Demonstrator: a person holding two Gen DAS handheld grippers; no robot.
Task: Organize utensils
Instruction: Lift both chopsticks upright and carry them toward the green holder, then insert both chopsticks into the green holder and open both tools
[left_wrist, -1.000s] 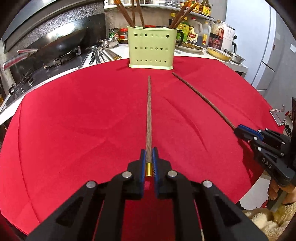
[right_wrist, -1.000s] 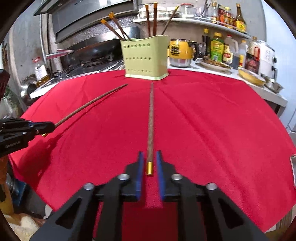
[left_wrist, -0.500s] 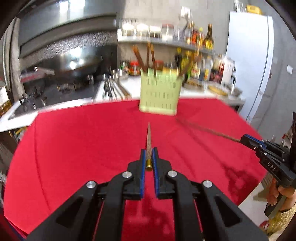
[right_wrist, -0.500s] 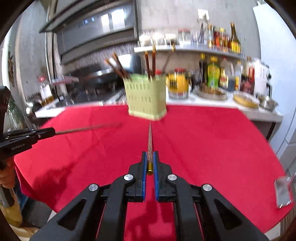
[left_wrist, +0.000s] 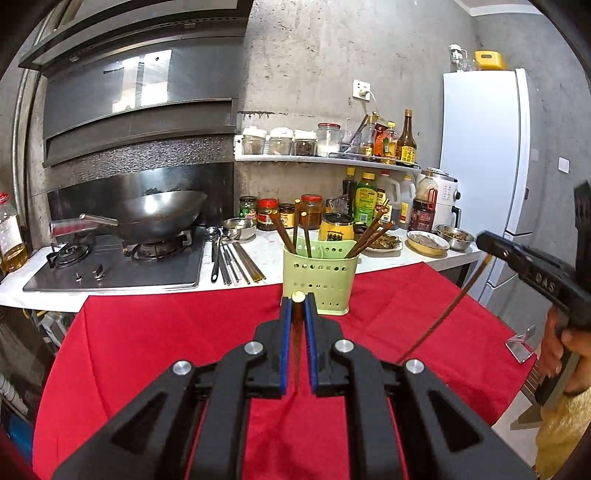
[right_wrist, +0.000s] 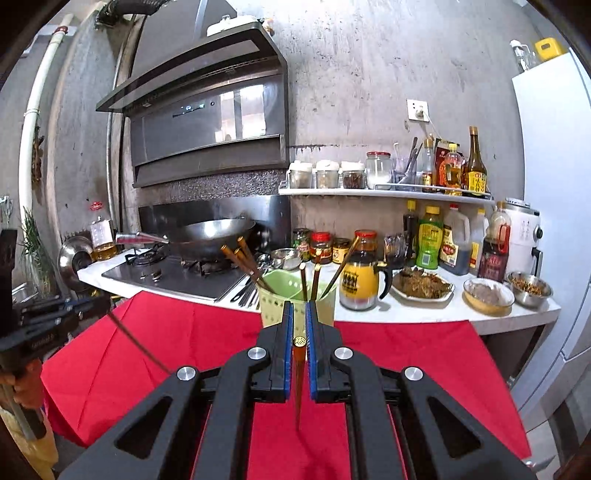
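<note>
Red cloth (left_wrist: 147, 350) covers the counter where a person sorts chopsticks into a pale green holder (left_wrist: 319, 282) standing at the cloth's far edge, in front of the stove and its wok (left_wrist: 159, 216). Each hand carries a tool, and each tool is clenched on one wooden chopstick. The left tool (left_wrist: 298, 314) pinches the left chopstick (left_wrist: 297, 354) just below its brass cap, the shaft hanging down toward the cloth on the near side of the holder. The right tool (right_wrist: 299, 325) grips the right chopstick (right_wrist: 298, 384) the same way, its tip clear of the cloth.

Both sticks are pinched near one end only, so the long free shafts can likely swing or pivot between the pads as the tools tip them toward the holder. A tip that arrives low may catch the holder's rim or perforated wall and push the light plastic piece back toward the jars (left_wrist: 267, 214) and the yellow jug (right_wrist: 360, 284) behind it. Chopsticks already leaning in the holder crowd its openings and could deflect a new one. With two tools converging on one small target, the sticks may also cross or knock each other.
</note>
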